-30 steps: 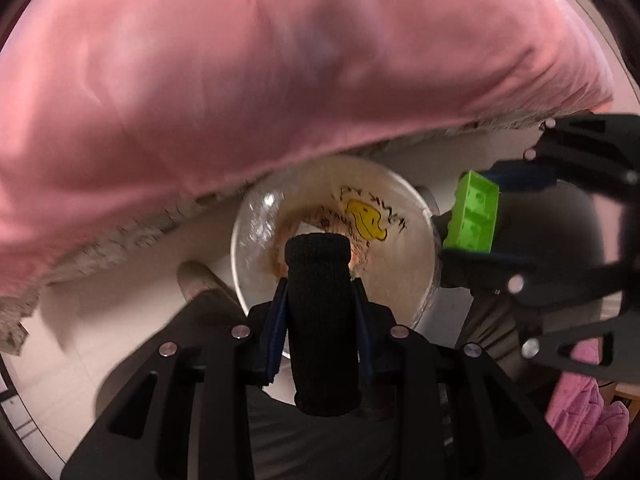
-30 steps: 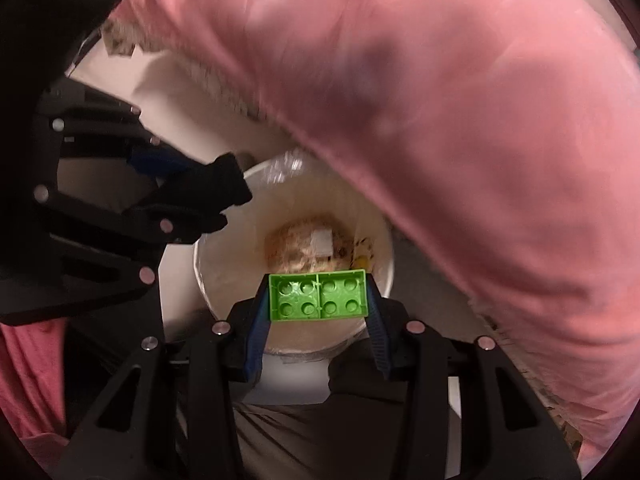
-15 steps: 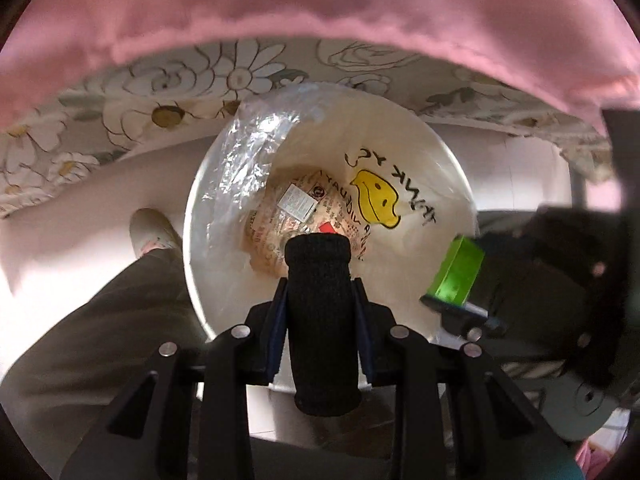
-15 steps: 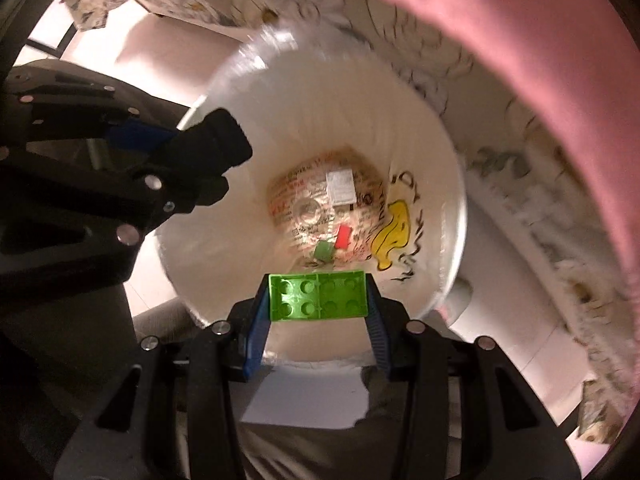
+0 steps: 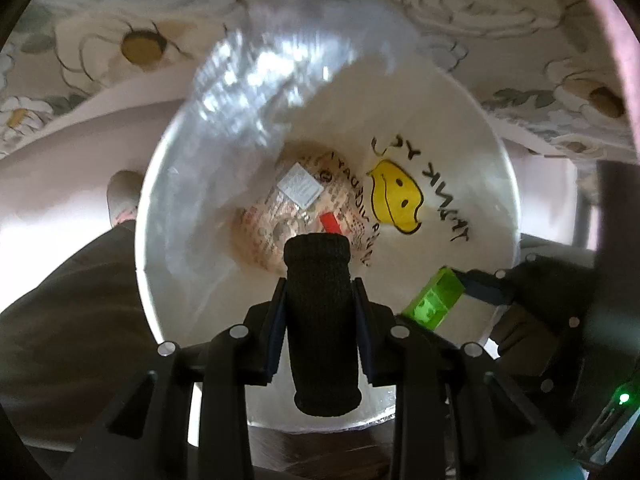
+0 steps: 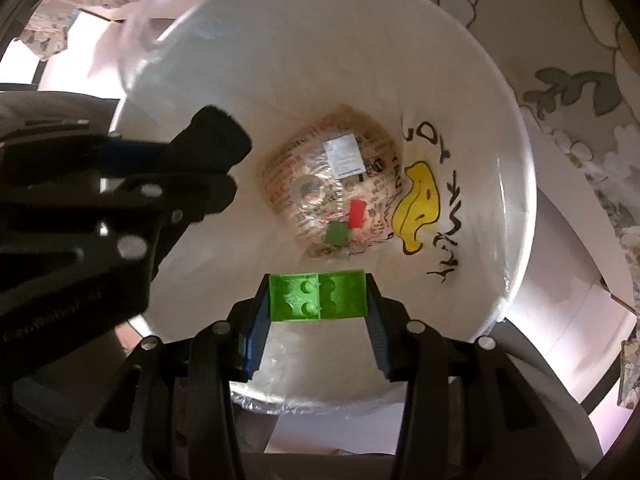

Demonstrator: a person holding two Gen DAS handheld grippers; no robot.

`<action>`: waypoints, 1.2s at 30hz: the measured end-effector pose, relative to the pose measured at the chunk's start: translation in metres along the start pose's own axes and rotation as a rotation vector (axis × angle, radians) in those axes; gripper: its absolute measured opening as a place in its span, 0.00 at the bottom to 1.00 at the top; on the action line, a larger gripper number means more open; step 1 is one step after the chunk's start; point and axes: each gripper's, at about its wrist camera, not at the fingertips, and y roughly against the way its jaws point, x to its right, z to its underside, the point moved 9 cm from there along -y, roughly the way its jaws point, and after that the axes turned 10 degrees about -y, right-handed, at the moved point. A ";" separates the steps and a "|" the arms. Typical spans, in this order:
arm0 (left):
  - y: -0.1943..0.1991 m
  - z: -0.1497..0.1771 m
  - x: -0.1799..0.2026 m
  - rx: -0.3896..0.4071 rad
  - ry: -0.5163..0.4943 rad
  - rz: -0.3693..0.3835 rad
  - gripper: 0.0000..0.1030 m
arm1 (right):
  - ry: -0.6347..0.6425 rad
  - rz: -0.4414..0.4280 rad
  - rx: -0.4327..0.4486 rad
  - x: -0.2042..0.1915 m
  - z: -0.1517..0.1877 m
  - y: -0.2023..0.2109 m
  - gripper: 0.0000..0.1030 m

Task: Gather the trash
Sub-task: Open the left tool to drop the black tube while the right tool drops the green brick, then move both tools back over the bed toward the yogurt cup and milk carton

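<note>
A white bin (image 5: 480, 148) lined with a clear plastic bag (image 5: 256, 80) shows a yellow smiley face print (image 5: 396, 200). My left gripper (image 5: 320, 312) is shut on a black cylinder (image 5: 320, 320) held over the bin's mouth. My right gripper (image 6: 318, 300) is shut on a green toy brick (image 6: 318, 296), also over the bin (image 6: 460, 80). At the bottom lie a printed wrapper (image 6: 320, 184), a small red piece (image 6: 356, 212) and a small green piece (image 6: 336, 234). The brick shows in the left wrist view (image 5: 434, 298), and the cylinder in the right wrist view (image 6: 212, 140).
A floral cloth (image 5: 140, 40) hangs behind the bin, also at the right in the right wrist view (image 6: 580, 80). The person's dark trouser leg (image 5: 60, 300) and shoe (image 5: 124, 196) are left of the bin on a pale floor.
Both grippers have moved closer over the bin's mouth. The pink cloth has left the view and the bin fills more of both frames.
</note>
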 end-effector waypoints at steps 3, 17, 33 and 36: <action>-0.005 0.000 -0.002 -0.020 0.018 -0.009 0.44 | -0.004 0.026 -0.012 0.001 -0.001 -0.006 0.52; 0.002 0.002 0.000 -0.018 0.004 -0.015 0.47 | 0.013 0.019 0.001 0.002 0.004 0.005 0.53; 0.100 0.016 0.008 0.117 -0.174 -0.114 0.47 | 0.027 0.004 0.170 0.005 0.018 0.107 0.53; 0.133 0.016 0.010 0.170 -0.199 -0.126 0.47 | 0.021 0.000 0.215 0.005 0.019 0.135 0.53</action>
